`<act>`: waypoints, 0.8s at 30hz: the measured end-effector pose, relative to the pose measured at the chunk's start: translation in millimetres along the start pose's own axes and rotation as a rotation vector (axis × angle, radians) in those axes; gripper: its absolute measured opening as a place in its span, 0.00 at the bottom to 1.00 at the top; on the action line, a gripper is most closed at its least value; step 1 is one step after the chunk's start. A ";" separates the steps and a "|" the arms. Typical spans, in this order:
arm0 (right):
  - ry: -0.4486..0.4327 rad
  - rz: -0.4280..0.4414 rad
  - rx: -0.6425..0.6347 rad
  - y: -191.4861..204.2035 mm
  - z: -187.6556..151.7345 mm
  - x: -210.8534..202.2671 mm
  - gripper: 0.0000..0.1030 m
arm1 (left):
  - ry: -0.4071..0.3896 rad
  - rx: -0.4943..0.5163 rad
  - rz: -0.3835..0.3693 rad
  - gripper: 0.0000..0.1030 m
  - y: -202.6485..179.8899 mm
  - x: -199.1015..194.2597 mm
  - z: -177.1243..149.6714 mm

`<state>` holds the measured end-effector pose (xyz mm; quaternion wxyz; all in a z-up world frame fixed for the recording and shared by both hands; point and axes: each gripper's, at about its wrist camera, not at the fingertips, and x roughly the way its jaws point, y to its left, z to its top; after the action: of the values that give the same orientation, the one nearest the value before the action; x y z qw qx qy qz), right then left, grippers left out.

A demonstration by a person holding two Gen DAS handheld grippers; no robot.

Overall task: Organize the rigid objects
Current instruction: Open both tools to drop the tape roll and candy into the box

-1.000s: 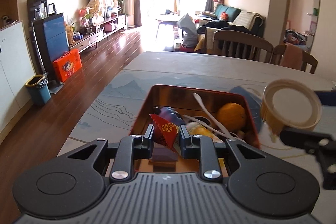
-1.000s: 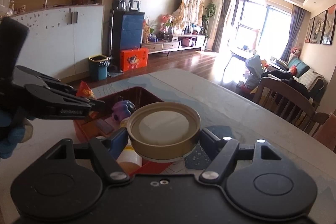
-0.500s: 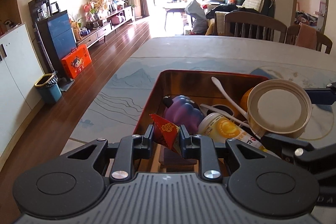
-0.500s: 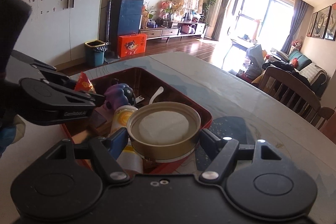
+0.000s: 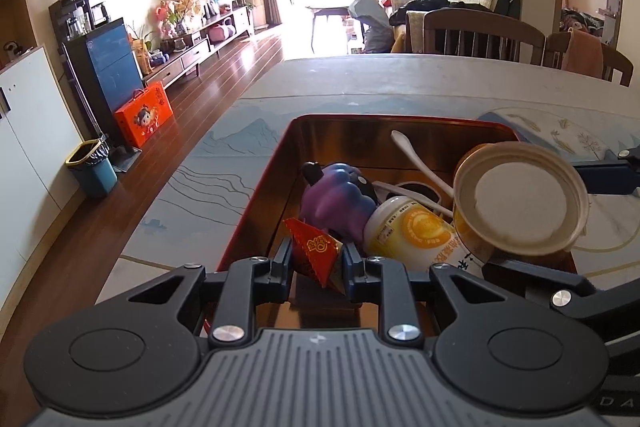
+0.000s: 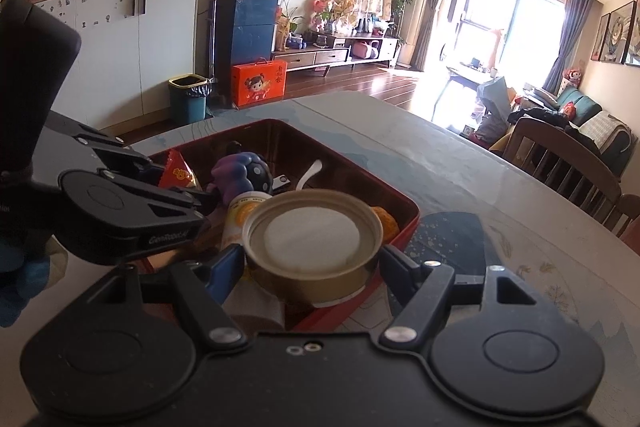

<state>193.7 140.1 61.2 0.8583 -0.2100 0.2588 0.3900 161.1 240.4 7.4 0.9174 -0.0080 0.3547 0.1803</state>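
red tray [image 5: 256, 203] with a coppery-brown inside, purple toy [image 5: 336, 199] with a black patch, white bottle [image 5: 412, 235] with a yellow-orange label, gold tin [image 6: 316, 267] with a white lid, red packet [image 5: 316, 255] with gold print, white spoon [image 5: 416, 155]. counter [image 5: 360, 87] is grey-blue with thin wavy line art, both tools black.
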 end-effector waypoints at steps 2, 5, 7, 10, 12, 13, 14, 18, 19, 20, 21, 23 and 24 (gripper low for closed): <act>-0.002 -0.009 -0.004 -0.5 -1.2 -1.0 0.73 | 0.002 0.004 0.002 0.23 -1.9 0.1 -0.2; -0.005 -0.009 -0.004 -1.1 -0.2 -2.6 0.73 | 0.001 0.007 0.003 0.23 -3.1 -1.4 -1.7; -0.008 -0.011 -0.001 -2.3 0.0 -4.5 0.73 | 0.002 0.003 -0.003 0.24 -2.7 -2.4 -1.6; -0.010 -0.007 0.003 -3.8 -0.7 -7.3 0.74 | 0.002 -0.002 -0.016 0.27 -2.0 -4.6 -1.7; -0.011 -0.005 0.010 -5.7 0.8 -8.5 0.74 | -0.001 0.002 -0.017 0.27 -2.8 -6.8 -2.1; -0.014 -0.004 0.014 -6.9 0.9 -10.0 0.74 | -0.001 0.003 -0.018 0.27 -3.5 -8.1 -1.9; -0.016 -0.002 0.016 -7.6 2.1 -11.1 0.74 | -0.003 0.002 -0.021 0.27 -2.4 -9.6 -0.7; -0.029 0.012 0.033 -12.9 3.4 -19.6 0.76 | -0.011 -0.011 -0.032 0.33 -2.1 -16.5 -0.6; -0.034 0.015 0.037 -14.0 3.8 -22.7 0.79 | -0.015 -0.011 -0.034 0.38 -1.6 -18.5 -0.4; -0.042 0.019 0.041 -15.5 2.9 -26.3 0.81 | -0.025 -0.006 -0.029 0.51 -2.6 -21.8 -0.8; -0.048 0.023 0.044 -16.9 2.9 -30.3 0.81 | -0.040 0.000 -0.025 0.61 -4.2 -25.8 -1.2; -0.060 0.030 0.045 -19.0 2.8 -38.5 0.82 | -0.061 0.013 -0.028 0.62 -8.0 -34.7 -1.5; -0.065 0.031 0.045 -20.6 2.5 -43.0 0.82 | -0.065 0.016 -0.033 0.62 -9.4 -38.0 -1.4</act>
<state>186.3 104.9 92.6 0.8646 -0.1738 0.2426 0.4043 137.4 219.0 30.1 0.9314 -0.0007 0.3258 0.1625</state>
